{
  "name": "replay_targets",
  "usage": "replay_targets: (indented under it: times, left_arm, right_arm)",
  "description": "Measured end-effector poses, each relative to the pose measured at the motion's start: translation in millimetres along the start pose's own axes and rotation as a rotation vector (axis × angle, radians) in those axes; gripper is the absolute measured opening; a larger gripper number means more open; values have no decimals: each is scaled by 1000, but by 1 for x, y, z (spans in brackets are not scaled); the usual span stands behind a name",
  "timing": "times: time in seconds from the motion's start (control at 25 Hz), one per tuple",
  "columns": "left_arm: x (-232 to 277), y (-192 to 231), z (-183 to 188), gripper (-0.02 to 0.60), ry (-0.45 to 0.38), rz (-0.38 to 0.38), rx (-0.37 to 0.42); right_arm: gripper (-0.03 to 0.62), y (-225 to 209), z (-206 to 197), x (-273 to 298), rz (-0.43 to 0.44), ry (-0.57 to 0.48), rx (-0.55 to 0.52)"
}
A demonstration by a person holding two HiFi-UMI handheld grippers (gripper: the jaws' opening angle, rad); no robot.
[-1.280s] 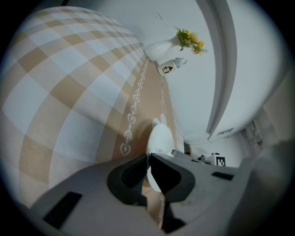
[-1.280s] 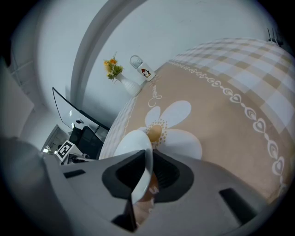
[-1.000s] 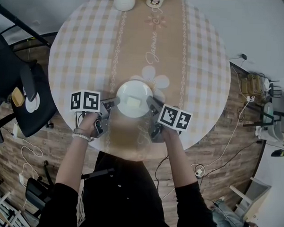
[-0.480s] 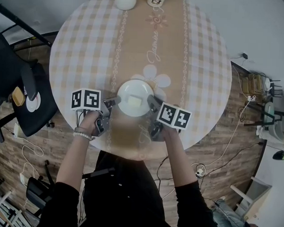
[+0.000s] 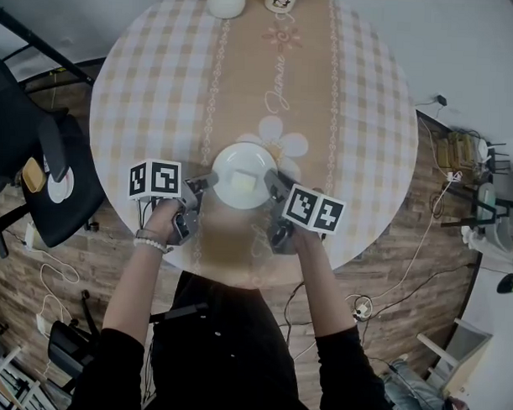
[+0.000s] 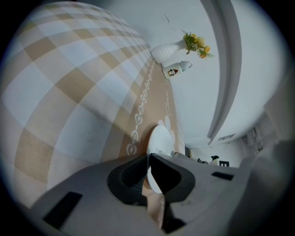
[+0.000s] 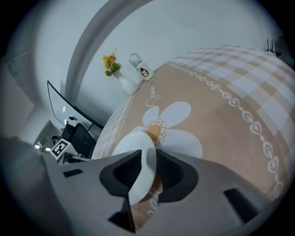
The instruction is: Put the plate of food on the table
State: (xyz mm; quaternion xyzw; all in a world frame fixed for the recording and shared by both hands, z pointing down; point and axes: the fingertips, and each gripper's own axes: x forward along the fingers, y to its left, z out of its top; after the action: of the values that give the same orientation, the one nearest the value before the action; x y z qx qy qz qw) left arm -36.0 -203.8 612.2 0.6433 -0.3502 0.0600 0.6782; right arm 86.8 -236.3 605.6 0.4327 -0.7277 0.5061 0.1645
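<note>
A white plate [image 5: 243, 176] carries a pale yellow square of food [image 5: 243, 183]. It sits over the round checked table [image 5: 152, 79], just short of the white flower print. My left gripper [image 5: 205, 183] is shut on its left rim and my right gripper [image 5: 272, 182] on its right rim. In the left gripper view the plate [image 6: 161, 140] runs edge-on between the jaws of the left gripper [image 6: 148, 171]. The right gripper view shows the plate's rim [image 7: 136, 145] pinched in the right gripper [image 7: 147, 171]. Whether the plate rests on the cloth I cannot tell.
A white vase [image 5: 225, 0] with yellow flowers and a printed mug [image 5: 282, 0] stand at the table's far edge. A black chair [image 5: 39, 167] is at the left. Cables lie on the wooden floor [image 5: 406, 247] to the right.
</note>
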Motion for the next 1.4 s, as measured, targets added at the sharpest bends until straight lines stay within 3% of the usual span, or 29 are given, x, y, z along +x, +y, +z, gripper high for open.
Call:
replay_targets:
  times: [0.2,0.4,0.64,1.04,1.28,1.4]
  left_arm:
    - [0,0,-1,9,-5,-1,3]
    - [-1,-1,-1,9,-5,-7,11]
    - [-1,-2,-1,8,-19,-5,26]
    - [-19,6,12,14,-121,-5,3]
    - [-27,3,15,12,-176,-14,66]
    - [-32,-4,18,11,-202,-28,100]
  right_arm:
    - [74,-6,-1,-5,-21,12,-25]
    - [25,-10,-8,-7,-38,51,-77]
    - [23,-10,-7,-7,-34,36,-43]
    - [23,-10,-6,-8,-22,25,-21]
    - [23,-7,-4,-8,-11,-8,-33]
    - [55,-7,1,-11,-12,-41,-16]
